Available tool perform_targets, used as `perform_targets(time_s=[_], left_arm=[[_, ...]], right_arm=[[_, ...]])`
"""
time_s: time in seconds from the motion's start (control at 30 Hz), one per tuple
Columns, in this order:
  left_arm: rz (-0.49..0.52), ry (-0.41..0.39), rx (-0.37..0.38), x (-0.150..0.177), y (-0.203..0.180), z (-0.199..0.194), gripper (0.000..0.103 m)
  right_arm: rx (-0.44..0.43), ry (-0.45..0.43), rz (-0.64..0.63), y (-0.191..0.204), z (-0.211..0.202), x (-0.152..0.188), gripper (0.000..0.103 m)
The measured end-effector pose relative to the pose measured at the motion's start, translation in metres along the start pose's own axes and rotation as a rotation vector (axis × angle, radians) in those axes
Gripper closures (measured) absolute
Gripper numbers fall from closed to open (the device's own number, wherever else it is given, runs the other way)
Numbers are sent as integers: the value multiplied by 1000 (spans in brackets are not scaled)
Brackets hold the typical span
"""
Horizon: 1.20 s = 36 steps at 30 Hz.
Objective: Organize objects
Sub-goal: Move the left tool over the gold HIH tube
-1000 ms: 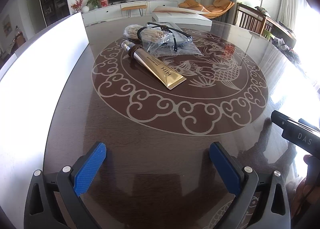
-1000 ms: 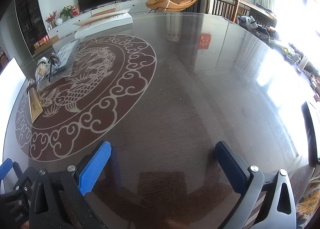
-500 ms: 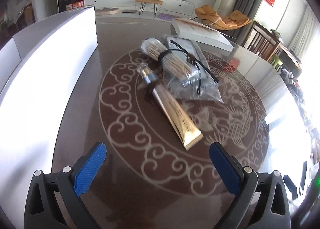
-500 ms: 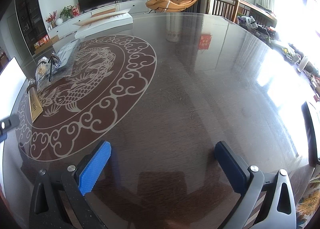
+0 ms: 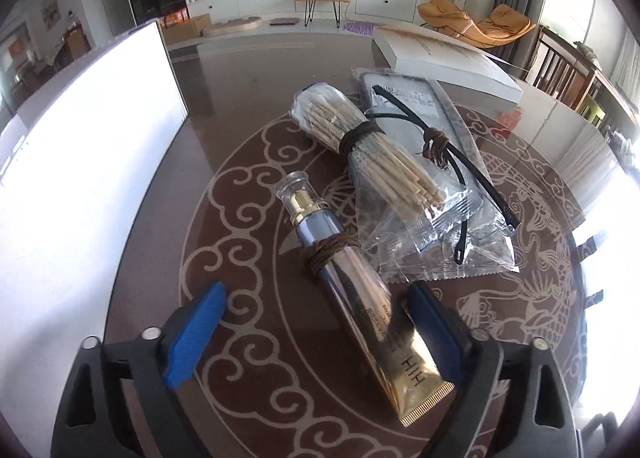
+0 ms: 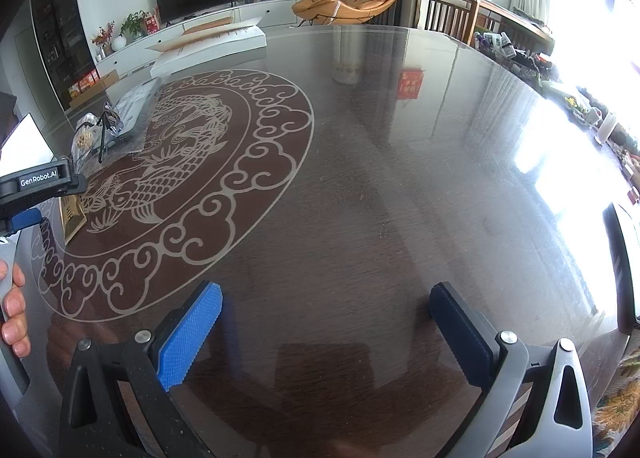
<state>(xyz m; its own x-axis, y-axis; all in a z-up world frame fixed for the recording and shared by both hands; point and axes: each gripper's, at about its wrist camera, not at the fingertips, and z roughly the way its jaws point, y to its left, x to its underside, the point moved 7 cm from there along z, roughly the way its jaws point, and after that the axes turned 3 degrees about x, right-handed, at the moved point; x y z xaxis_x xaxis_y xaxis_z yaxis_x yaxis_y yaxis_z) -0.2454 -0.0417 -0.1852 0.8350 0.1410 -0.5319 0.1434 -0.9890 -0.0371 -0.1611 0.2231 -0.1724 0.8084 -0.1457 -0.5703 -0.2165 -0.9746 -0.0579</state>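
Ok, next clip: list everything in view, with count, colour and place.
Gold squeeze tube with clear cap: one, gold and silver, lying between the left tongs, brown cord wrapped round it.
Bundle of pale sticks in clear wrap: one, beige, beyond the tube, tied with brown cord.
Clear plastic packet: one, silvery, under the sticks, a black cord across it.
White book: one, far table edge.
White panel: one, left of the table.
Dark round table with dragon pattern: one.
Left tongs: blue pads, closing, not yet pressing on the tube.
Right tongs: blue pads, open, empty.
Hand: holding the left tongs' handle.
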Motion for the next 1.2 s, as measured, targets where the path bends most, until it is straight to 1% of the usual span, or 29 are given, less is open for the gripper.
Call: perform_targets(time_s=[0.03,0.1,0.2,0.27,0.4,0.47,0.53,0.57,0.6,0.63,0.67,0.7,0.77,0.8,0.83,1.2], left_arm=[[16,-21,9,-1,-1,-3,53],[61,-27,31,-1,-8,-7,78],[82,-35,56,14,-7,-20,78],[86,-40,72,33,-6,-32,78],[106,-40,81,77,2,-62,78],[131,-37,78,90,6,-70,77],[157,-31,80,97,7,-73,75],[168,-27,78,97,7,-74,73],[181,-30,63,98,9,-74,63],[192,-35,42,99,11,-74,43],[196,-36,29,100,12,-73,31],[191,-32,31,102,15,-71,14],[157,-35,63,104,21,-70,13],[133,-33,79,105,24,-68,10],[124,-31,75,107,26,-68,1],[116,-45,76,107,26,-66,0]], right_arm=[[0,0,0,0,0,0,0],[0,0,0,0,0,0,0],[0,0,0,0,0,0,0],[0,0,0,0,0,0,0],[0,0,0,0,0,0,0],[0,0,0,0,0,0,0],[0,0,0,0,0,0,0],[0,0,0,0,0,0,0],[0,0,0,0,0,0,0],[0,0,0,0,0,0,0],[0,0,0,0,0,0,0],[0,0,0,0,0,0,0],[0,0,0,0,0,0,0],[0,0,0,0,0,0,0],[-1,0,0,0,0,0,0],[-2,-1,-2,0,0,0,0]])
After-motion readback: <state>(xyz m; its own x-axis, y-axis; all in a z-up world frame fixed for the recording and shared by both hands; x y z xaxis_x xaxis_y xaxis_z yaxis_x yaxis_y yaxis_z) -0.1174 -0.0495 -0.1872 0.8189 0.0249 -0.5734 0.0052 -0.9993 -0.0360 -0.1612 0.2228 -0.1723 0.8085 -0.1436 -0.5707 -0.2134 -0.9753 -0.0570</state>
